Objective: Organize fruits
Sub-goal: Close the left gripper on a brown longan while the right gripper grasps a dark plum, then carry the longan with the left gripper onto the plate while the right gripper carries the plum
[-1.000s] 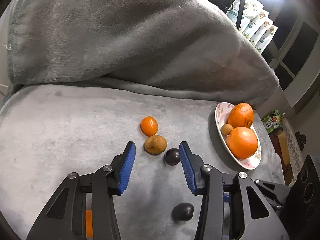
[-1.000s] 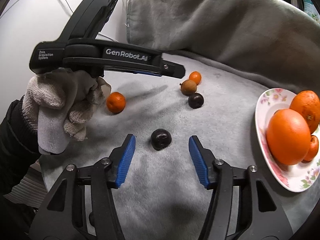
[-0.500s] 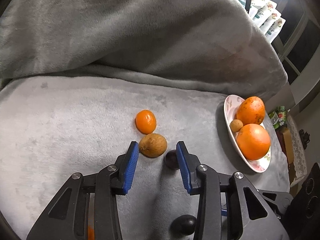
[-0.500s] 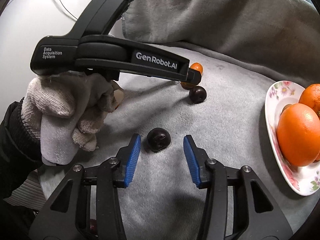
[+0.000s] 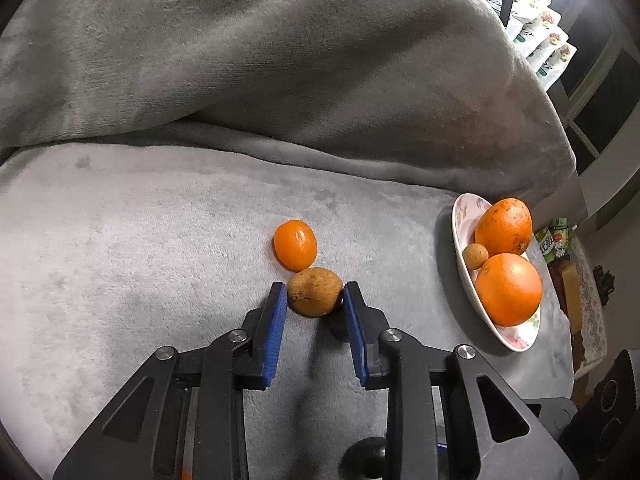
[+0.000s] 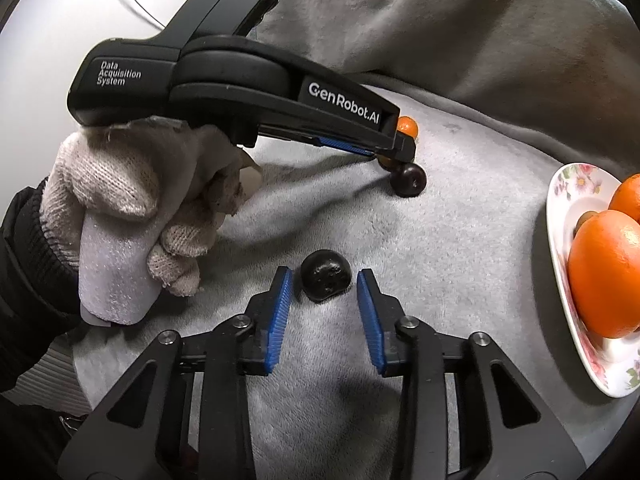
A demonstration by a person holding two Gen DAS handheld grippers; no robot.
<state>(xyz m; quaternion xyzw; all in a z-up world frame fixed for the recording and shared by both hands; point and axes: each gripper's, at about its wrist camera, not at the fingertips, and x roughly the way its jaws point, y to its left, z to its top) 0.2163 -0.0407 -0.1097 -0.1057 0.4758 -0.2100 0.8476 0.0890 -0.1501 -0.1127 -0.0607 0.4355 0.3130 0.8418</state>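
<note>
Left wrist view
Left gripper [image 5: 315, 300]: its blue-padded fingers stood on either side of a brown fruit [image 5: 315, 291], both pads at or almost at the fruit's sides; whether they were pressing it, I cannot tell.
Brown fruit: on the grey blanket [image 5: 140, 240], touching the near side of a small orange kumquat-like fruit [image 5: 295, 244].
Dark fruit behind the right finger: only a sliver showed at the finger's tip, too hidden to name.
Floral plate [image 5: 460, 232]: far right on the blanket, tilted, holding two large oranges [image 5: 509, 289] and one small tan fruit [image 5: 475, 256] between them, at the plate's left side.
Second dark fruit [image 5: 366, 456]: near edge, partly hidden by the gripper frame.

Right wrist view
Right gripper [image 6: 323, 280]: released, jaws apart around a wrinkled black fruit [image 6: 326, 275] lying on the blanket; gaps showed between the fruit and each blue pad.
Gloved left hand [image 6: 160, 208]: at left, wrapped around the handle of the other gripper, whose fingertips reached down to the far fruit group.
Smooth dark round fruit [image 6: 408, 180]: just beside those fingertips, on the near right.
Small orange fruit [image 6: 408, 126]: behind the fingertips, mostly hidden.
Plate [image 6: 560, 208]: right edge, well apart from the black fruit, with a large orange [image 6: 604, 272] on it.
</note>
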